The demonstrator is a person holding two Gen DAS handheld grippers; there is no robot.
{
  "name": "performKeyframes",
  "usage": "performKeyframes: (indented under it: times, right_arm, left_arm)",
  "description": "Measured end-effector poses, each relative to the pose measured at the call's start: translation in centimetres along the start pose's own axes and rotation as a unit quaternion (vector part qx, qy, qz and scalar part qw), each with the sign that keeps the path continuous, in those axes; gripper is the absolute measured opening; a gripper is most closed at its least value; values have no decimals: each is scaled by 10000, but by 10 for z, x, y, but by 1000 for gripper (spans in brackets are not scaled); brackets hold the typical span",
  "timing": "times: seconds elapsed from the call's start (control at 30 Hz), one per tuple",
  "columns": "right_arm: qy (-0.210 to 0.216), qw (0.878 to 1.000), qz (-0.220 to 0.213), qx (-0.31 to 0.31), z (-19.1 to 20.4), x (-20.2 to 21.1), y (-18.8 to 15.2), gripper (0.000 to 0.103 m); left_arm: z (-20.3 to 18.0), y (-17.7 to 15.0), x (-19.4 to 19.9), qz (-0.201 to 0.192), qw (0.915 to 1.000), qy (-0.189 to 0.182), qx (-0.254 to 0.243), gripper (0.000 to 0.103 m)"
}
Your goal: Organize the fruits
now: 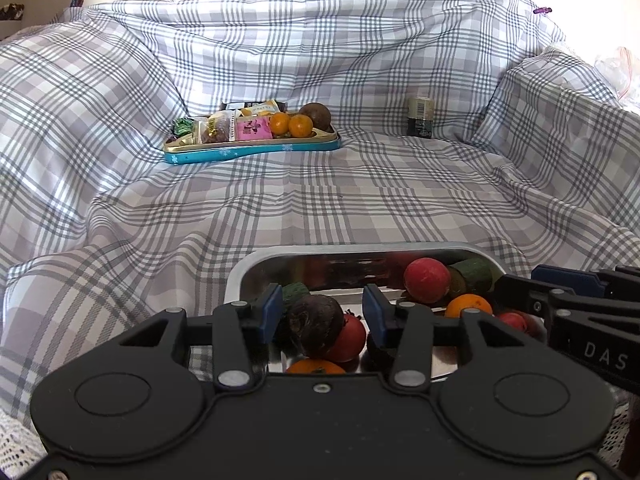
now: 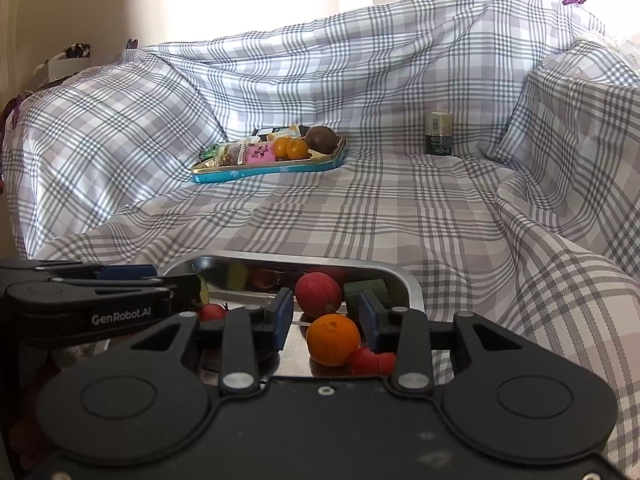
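Left claw (image 1: 322, 312): jaws wide, a dark round fruit (image 1: 316, 326) between the pads, not pressed.
Right claw (image 2: 326, 316): jaws narrower, empty; an orange (image 2: 334, 340) just ahead of its tips.
Steel tray (image 1: 240, 276): lay under both claws and held the fruits.
Blue tin (image 1: 256, 152): sat well ahead.

Both wrist views sit low and close over the steel tray (image 1: 240, 276) of fruit, facing along the checked cloth (image 2: 400, 208) toward the blue tin (image 1: 256, 151) — shared ground; each sees the other gripper sideways.
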State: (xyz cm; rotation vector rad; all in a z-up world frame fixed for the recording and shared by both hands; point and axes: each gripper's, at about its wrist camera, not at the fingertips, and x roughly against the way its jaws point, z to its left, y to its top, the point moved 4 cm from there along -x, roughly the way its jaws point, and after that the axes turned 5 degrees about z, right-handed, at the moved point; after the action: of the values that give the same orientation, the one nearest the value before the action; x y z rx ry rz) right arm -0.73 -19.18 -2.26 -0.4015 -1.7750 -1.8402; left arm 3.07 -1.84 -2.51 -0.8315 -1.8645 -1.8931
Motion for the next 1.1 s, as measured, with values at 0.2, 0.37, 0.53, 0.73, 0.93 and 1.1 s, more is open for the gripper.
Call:
performKeyframes:
  times: [0.2,0.37,0.53,0.73,0.93,1.1]
  right_arm:
    - [-40,10000,24,4,0,-1,0,38]
    - [-75,10000,48,-7,1,-2,-1,38]
    - [-102,9999,70,-6,1,-3,-1,38]
    - [-105,9999,75,-15,0,-4,0,38]
    - [-129,9999,91,-25,1,-4,-1,39]
    - [-161,9998,111,-26,1,-5,-1,39]
  left_arm:
    - [0,-5,3,24,10000,62,37,53]
    - [-1,-8,5,19,9999,144,11,53]
    - [-2,-10,7,18,9999,167,-8,53]
    - [-2,-12,9,41,9999,137,13,53]
    - [-5,-16,12,66,9999,135,11,53]
    - [-6,-17,12,92,9998,146,-21,53]
